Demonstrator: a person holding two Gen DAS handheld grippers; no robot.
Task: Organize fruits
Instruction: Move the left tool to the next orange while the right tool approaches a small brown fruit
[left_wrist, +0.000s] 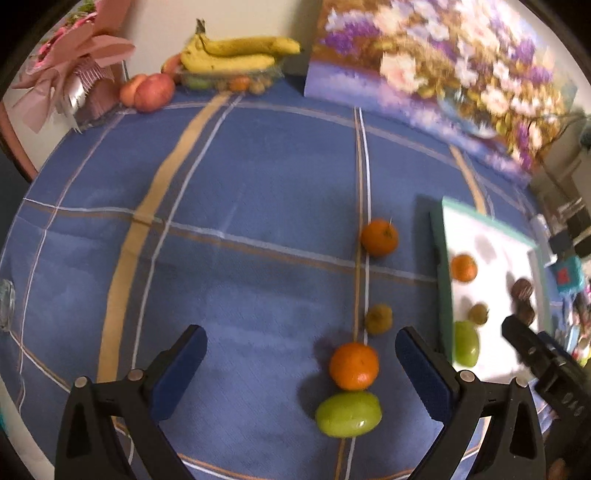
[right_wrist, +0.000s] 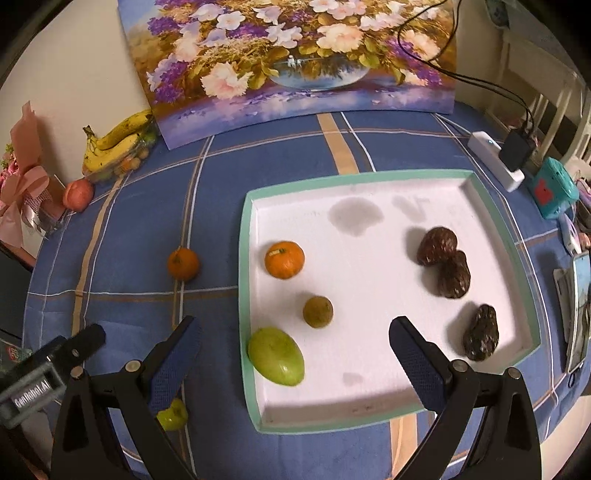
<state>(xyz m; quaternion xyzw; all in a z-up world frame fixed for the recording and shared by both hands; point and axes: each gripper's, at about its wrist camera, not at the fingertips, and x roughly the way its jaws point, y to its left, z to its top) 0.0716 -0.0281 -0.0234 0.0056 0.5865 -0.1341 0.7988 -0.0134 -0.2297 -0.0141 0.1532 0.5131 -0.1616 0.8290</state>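
Four loose fruits lie on the bench (left_wrist: 258, 206) in the left view: two oranges (left_wrist: 379, 237), one small brownish fruit (left_wrist: 378, 318) and one green fruit (left_wrist: 349, 414). The white tray (right_wrist: 369, 406) holds six: one orange (right_wrist: 284, 259), one brownish fruit (right_wrist: 317, 311), one green fruit (right_wrist: 276, 356) and three dark lumps (right_wrist: 437, 240), clear only in the right view. The left tool (left_wrist: 300, 373) and the right tool (right_wrist: 293, 360) both gape wide, empty.
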